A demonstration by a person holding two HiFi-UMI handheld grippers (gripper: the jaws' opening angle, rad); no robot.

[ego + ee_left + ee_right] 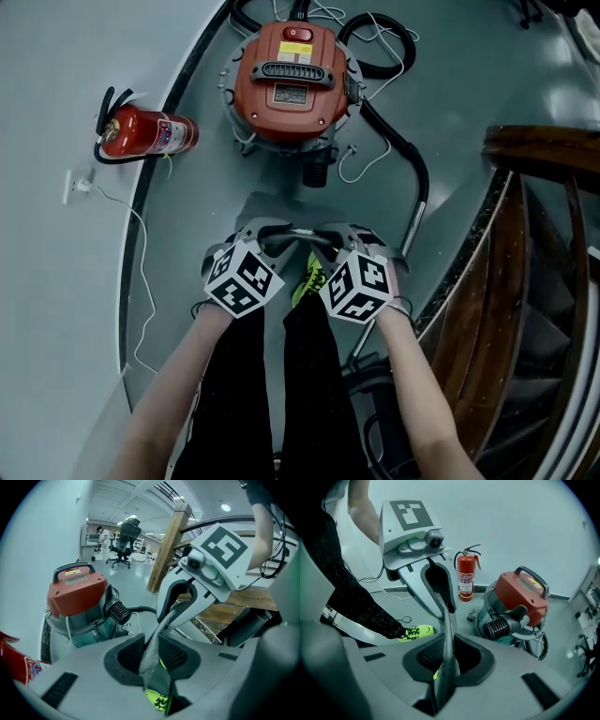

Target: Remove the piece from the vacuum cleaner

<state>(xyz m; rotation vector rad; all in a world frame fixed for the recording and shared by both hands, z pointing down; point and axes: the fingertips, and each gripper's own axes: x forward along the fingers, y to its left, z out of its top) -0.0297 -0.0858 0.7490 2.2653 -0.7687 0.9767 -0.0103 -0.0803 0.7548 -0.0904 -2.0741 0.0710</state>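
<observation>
Close to the person's legs [234, 394], above a yellow-green shoe [307, 277], the left tool [265, 232] and the right tool [328, 234] face each other. Each is clenched on one end of a thin grey piece [295, 234], held in the air. The red vacuum cleaner [292, 80] stands further away on the floor [450, 84], apart from the piece. A red fire extinguisher [145, 134] lies to its left.

Red-topped vacuum cleaner [292, 80] upright on floor [187, 216] (ribbed inlet [315, 172] bare), thin grey piece [151, 656] held apart.
</observation>
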